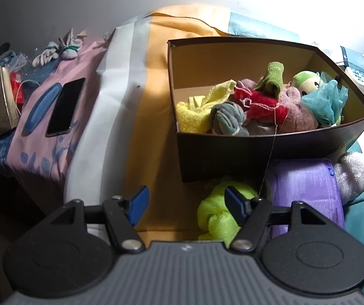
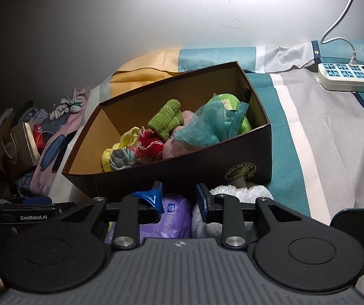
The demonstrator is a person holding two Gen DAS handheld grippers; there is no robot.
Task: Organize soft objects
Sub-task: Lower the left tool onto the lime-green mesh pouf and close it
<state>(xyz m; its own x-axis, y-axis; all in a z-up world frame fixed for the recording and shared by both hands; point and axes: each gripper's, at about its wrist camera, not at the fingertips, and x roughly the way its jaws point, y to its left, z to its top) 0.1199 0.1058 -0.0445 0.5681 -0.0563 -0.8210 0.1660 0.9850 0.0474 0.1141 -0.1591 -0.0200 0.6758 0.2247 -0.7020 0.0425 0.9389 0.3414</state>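
A dark cardboard box [image 1: 270, 147], open at the top, sits on a bed covered by a striped sheet [image 1: 154, 81] in yellow, white, grey and teal bands. Inside the box lie a yellow cloth [image 1: 197, 111], a grey-blue knotted sock [image 1: 229, 122], a red knitted piece [image 1: 260, 104], a green towel roll [image 1: 273, 76], a pink plush toy [image 1: 298, 111], a teal mesh puff [image 1: 326, 101] and a green-headed plush toy [image 1: 306, 81], piled toward the right end. A loose thread hangs from the red piece over the box's front wall. Outside the box, against its front wall, lie a lime mesh puff [image 1: 217, 211], a purple wipes pack [image 1: 309, 185] and a white fluffy cloth [image 1: 352, 175], side by side. The left tool [image 1: 184, 203] is open with nothing between its fingers; its right finger overlaps the lime puff, contact uncertain. The right tool [image 2: 179, 198] is open, above the wipes pack and the white cloth, gripping nothing. Toward the bed's left edge a phone [image 1: 66, 106] lies on a pink pillowcase [image 1: 42, 137], with bundled white gloves [image 1: 55, 50] behind it. A power strip [image 2: 347, 76] rests near the bed's far right corner.
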